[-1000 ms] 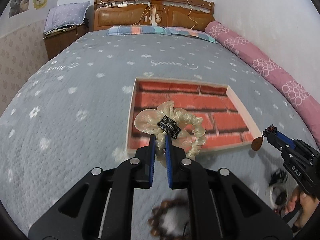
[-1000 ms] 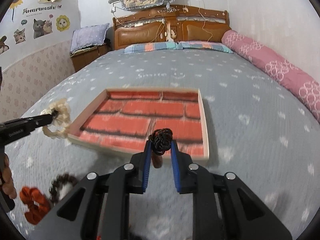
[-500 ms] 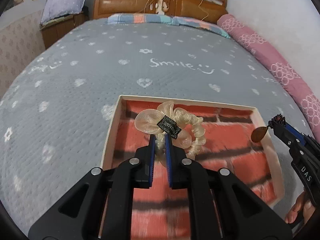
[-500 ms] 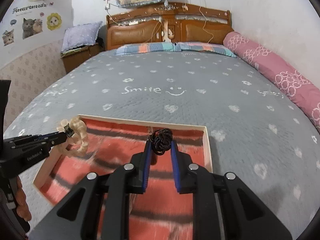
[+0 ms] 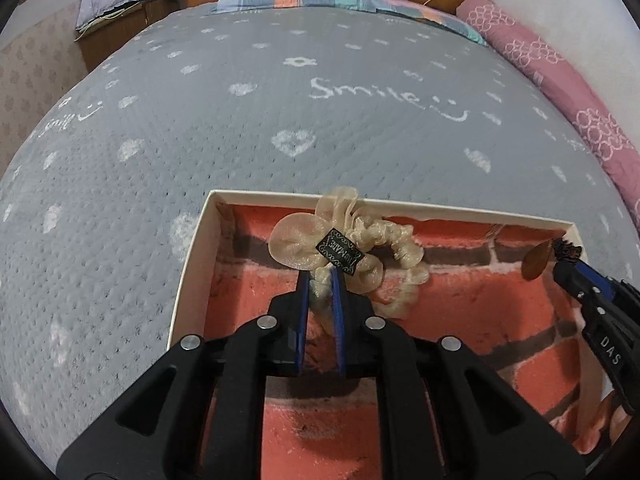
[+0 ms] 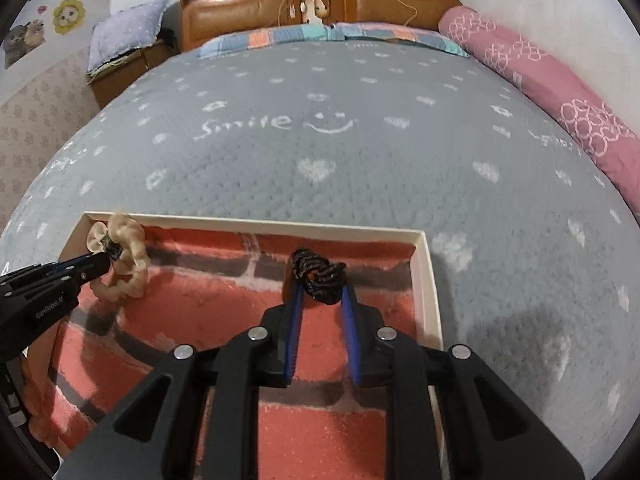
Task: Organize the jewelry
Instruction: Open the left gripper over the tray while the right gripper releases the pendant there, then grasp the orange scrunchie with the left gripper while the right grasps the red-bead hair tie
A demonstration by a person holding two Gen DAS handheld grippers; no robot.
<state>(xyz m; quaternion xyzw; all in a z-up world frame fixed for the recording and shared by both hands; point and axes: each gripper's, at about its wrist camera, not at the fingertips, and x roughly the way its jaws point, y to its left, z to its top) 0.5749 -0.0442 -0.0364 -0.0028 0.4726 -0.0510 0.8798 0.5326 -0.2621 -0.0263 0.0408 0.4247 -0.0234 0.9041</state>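
left gripper (image 5: 320, 276): jaws clamped on beige organza scrunchie (image 5: 348, 248)
right gripper (image 6: 320, 292): jaws clamped on black braided hair tie (image 6: 318, 276)
progress: both over brick-print tray (image 5: 192, 264), unreleased

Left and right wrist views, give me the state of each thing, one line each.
Left gripper: shut on the beige ruffled fabric scrunchie, held over the tray.
Right gripper: shut on the black braided cord hair tie with a brown pendant.
Shallow cream-rimmed tray with red brick-pattern floor: lying on the grey bedspread.
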